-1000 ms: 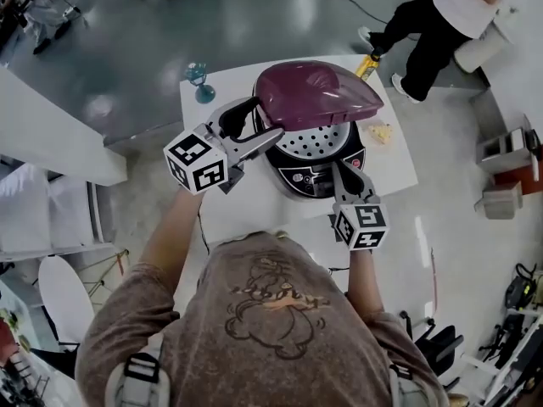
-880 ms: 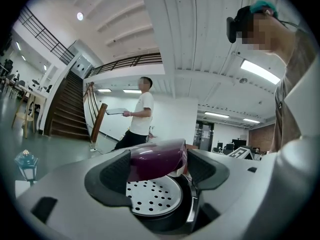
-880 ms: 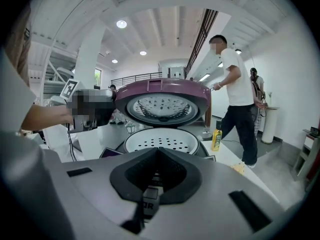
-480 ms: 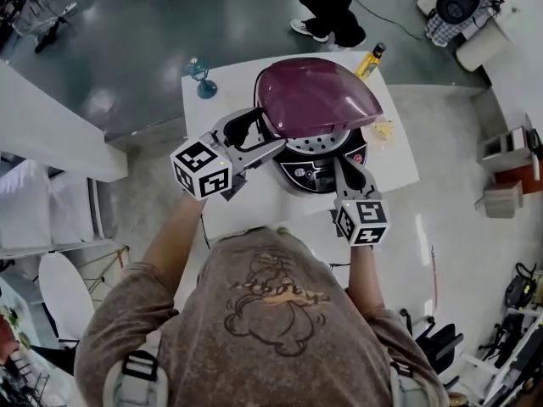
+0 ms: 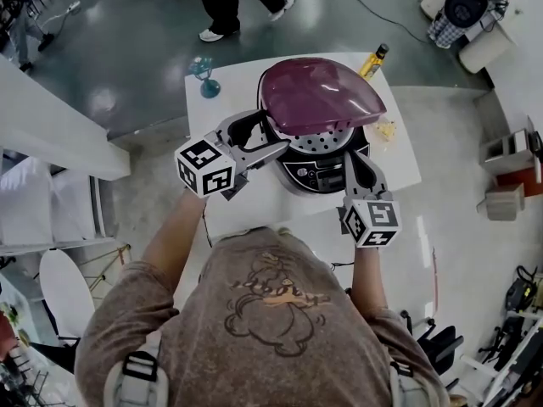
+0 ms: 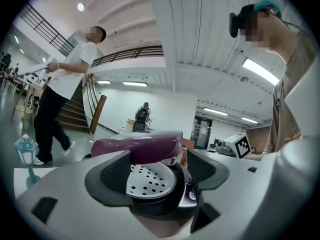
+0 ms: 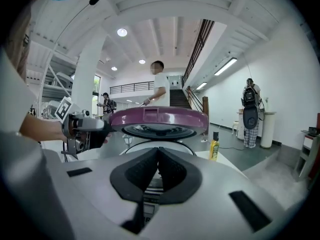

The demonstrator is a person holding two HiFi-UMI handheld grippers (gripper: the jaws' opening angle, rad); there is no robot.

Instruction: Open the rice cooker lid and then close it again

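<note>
Shows purple lid (image 5: pixel 318 96) half raised over rice cooker (image 5: pixel 321 170), upper centre, on white surface (image 5: pixel 233 206). Left claw (image 5: pixel 266 136) spread beside lid edge, right claw (image 5: pixel 355 156) pinched together, empty. Opening likely done; closing not finished.

Left gripper (image 6: pixel 159 170) has its jaws spread wide, nothing pinched. Through the gap there's the rice cooker (image 6: pixel 186 193), purple lid (image 6: pixel 137 146) tipped partway up, perforated inner plate (image 6: pixel 150 180) showing underneath (can't tell if a jaw touches the lid). Small teal lamp (image 6: pixel 25 150) on the white table (image 6: pixel 45 176) far left, a person in a white shirt (image 6: pixel 60 84) walking behind it, marker cube (image 6: pixel 240 145) off right.
</note>
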